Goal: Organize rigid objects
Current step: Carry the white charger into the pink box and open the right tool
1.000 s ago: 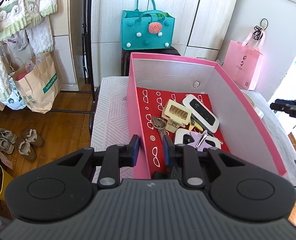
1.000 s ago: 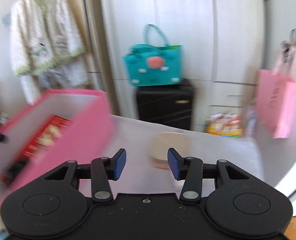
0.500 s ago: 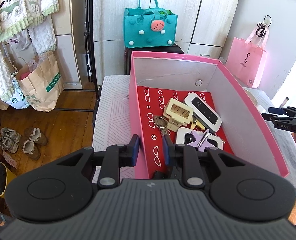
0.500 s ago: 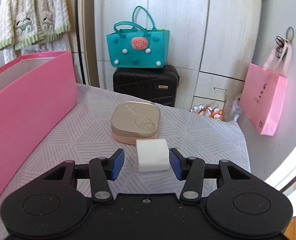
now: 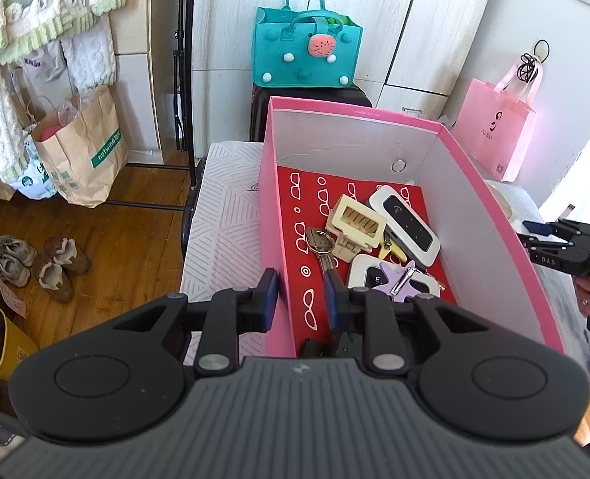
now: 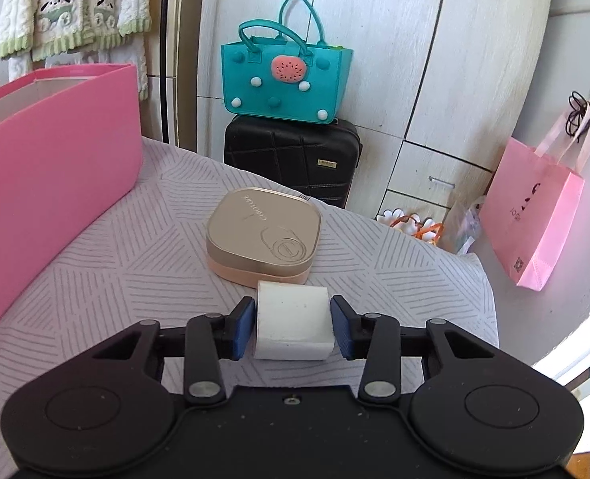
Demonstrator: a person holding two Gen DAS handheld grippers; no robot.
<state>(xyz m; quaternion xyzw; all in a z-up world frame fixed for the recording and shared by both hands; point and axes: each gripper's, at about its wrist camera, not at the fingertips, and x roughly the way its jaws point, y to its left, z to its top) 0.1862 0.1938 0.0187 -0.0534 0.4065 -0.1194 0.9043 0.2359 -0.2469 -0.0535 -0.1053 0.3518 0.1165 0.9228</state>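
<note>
A pink box (image 5: pixel 273 215) with a red patterned floor holds a key (image 5: pixel 322 245), a cream plastic piece (image 5: pixel 356 223), two white devices (image 5: pixel 404 219) and a purple star clip (image 5: pixel 396 277). My left gripper (image 5: pixel 299 299) straddles the box's near left wall, its jaws a little apart around it. In the right wrist view my right gripper (image 6: pixel 293 325) is open around a white block (image 6: pixel 293 321) on the bed; the pads sit just beside its sides. A gold square case (image 6: pixel 265 233) lies right behind the block. The pink box (image 6: pixel 51 163) stands at the left.
The bed cover (image 6: pixel 135 275) has a striped pattern. A black suitcase (image 6: pixel 291 159) with a teal bag (image 6: pixel 285 76) stands behind the bed. A pink paper bag (image 6: pixel 534 223) hangs at the right. Shoes (image 5: pixel 39 263) and a brown paper bag (image 5: pixel 81 151) are on the wooden floor at left.
My right gripper swung away from the box, then moved forward and down so that the white block now sits between its fingers. My left gripper has hardly moved.
</note>
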